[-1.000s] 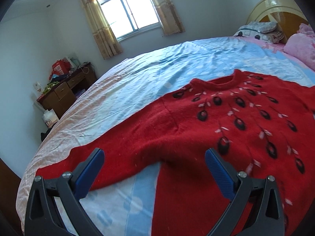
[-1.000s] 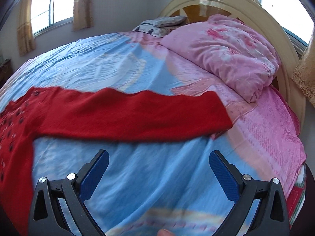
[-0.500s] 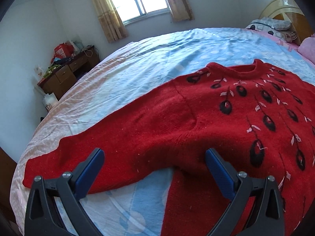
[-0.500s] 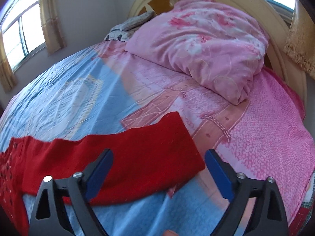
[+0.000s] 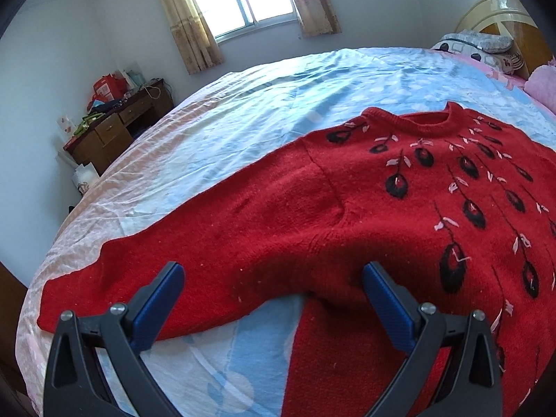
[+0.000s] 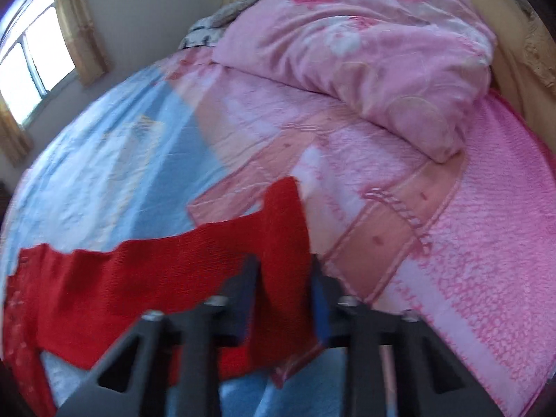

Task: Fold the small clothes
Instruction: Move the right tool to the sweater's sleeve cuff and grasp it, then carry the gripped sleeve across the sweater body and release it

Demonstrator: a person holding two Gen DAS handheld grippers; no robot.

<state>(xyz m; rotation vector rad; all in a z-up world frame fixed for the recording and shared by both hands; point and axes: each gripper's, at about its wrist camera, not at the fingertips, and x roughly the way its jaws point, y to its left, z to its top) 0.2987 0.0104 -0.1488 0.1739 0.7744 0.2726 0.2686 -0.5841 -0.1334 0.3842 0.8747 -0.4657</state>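
Note:
A red knitted sweater (image 5: 399, 215) with black and pink leaf patterns lies flat, face up, on the bed. Its left sleeve (image 5: 180, 264) stretches to the left. My left gripper (image 5: 274, 295) is open and hovers just above the sleeve near the armpit, holding nothing. In the right wrist view the other sleeve (image 6: 146, 278) lies across the sheet. My right gripper (image 6: 283, 295) has closed on the cuff end (image 6: 285, 236) of this sleeve, which stands up between the blue fingers.
The bed has a blue and pink patterned sheet (image 5: 278, 104). A pink duvet (image 6: 365, 52) is heaped near the headboard (image 5: 504, 10). A wooden desk (image 5: 114, 128) with clutter stands by the far wall beyond the bed edge.
My right gripper moved to the sleeve's cuff and closed on it, lifting the end. My left gripper moved forward over the left sleeve and stayed open.

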